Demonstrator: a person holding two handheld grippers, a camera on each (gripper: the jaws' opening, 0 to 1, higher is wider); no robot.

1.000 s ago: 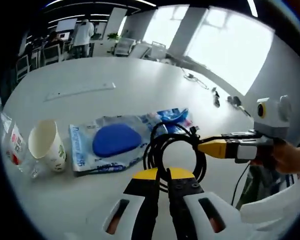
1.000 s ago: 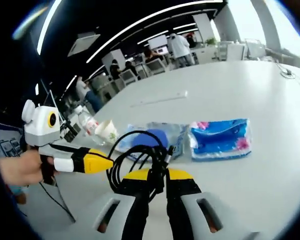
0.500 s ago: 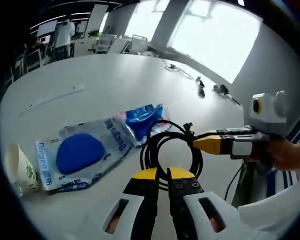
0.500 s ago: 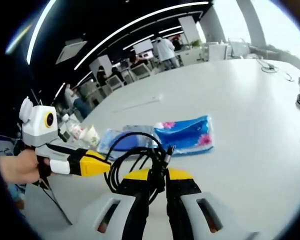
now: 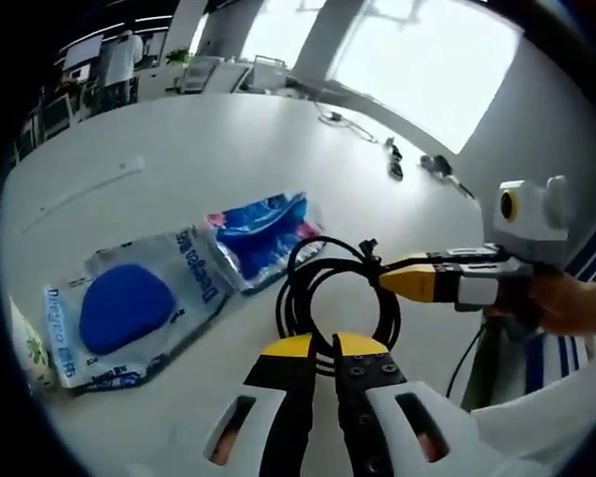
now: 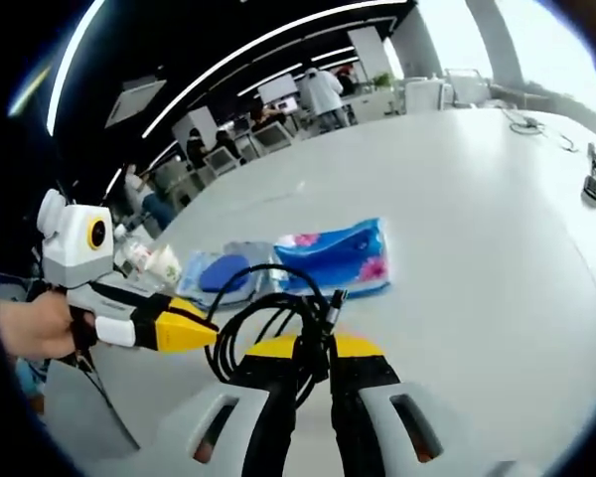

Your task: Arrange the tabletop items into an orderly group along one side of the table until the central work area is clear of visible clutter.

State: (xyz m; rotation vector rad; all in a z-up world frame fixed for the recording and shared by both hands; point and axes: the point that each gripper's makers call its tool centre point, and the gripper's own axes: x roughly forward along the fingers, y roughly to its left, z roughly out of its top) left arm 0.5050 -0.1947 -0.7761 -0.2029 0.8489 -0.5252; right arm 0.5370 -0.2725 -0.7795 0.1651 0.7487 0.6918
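A coiled black cable point(image 5: 330, 288) hangs between both grippers above the white table point(image 5: 228, 139). My left gripper point(image 5: 325, 345) is shut on the coil's near side. My right gripper point(image 5: 385, 279) comes in from the right, its yellow tip pinching the cable near its plug. In the right gripper view, my right gripper point(image 6: 313, 348) is shut on the cable point(image 6: 268, 308) and the left gripper point(image 6: 211, 336) grips it from the left. A blue tissue pack point(image 5: 263, 227) point(image 6: 338, 260) lies beside a clear bag holding a blue pad point(image 5: 129, 303) point(image 6: 214, 273).
A paper cup point(image 6: 159, 263) stands past the bag near the table's edge. A long white strip point(image 5: 84, 189) point(image 6: 278, 194) lies farther out. Small dark items point(image 5: 392, 164) point(image 6: 588, 179) rest near the far window side. People and chairs sit beyond the table.
Both views have swung, so the bag, tissue pack and cup now sit further left in them. The cable stays held by both grippers, still lifted off the table.
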